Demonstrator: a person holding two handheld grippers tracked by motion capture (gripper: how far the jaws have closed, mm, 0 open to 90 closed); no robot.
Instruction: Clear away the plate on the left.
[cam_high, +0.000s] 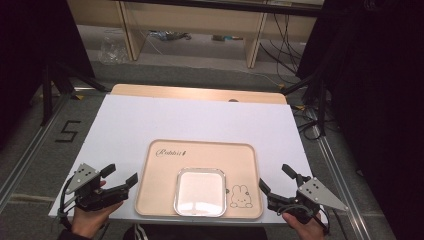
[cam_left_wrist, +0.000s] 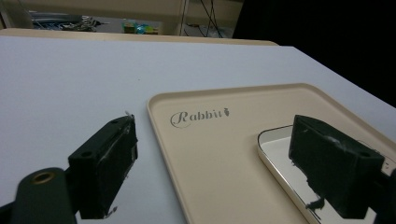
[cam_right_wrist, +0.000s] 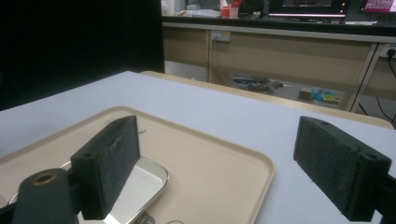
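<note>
A beige tray (cam_high: 200, 152) with "Rabbit" lettering and a small rabbit drawing lies at the near middle of the white table. A shiny square metal dish (cam_high: 200, 192) sits in the tray's near half, with nothing in it. My left gripper (cam_high: 120, 174) is open just left of the tray, held by a hand. My right gripper (cam_high: 276, 179) is open just right of the tray. In the left gripper view the tray (cam_left_wrist: 219, 154) and the dish (cam_left_wrist: 285, 161) lie between and beyond the jaws. The right gripper view has the tray (cam_right_wrist: 205, 163) and the dish (cam_right_wrist: 140, 184) low at the left.
The white sheet (cam_high: 165, 117) covers a wooden tabletop whose far edge (cam_high: 200, 93) shows. Beyond stand wooden shelving (cam_high: 195, 22) and cables on the floor. A tripod leg (cam_high: 47, 90) is at the left, dark stands at the right.
</note>
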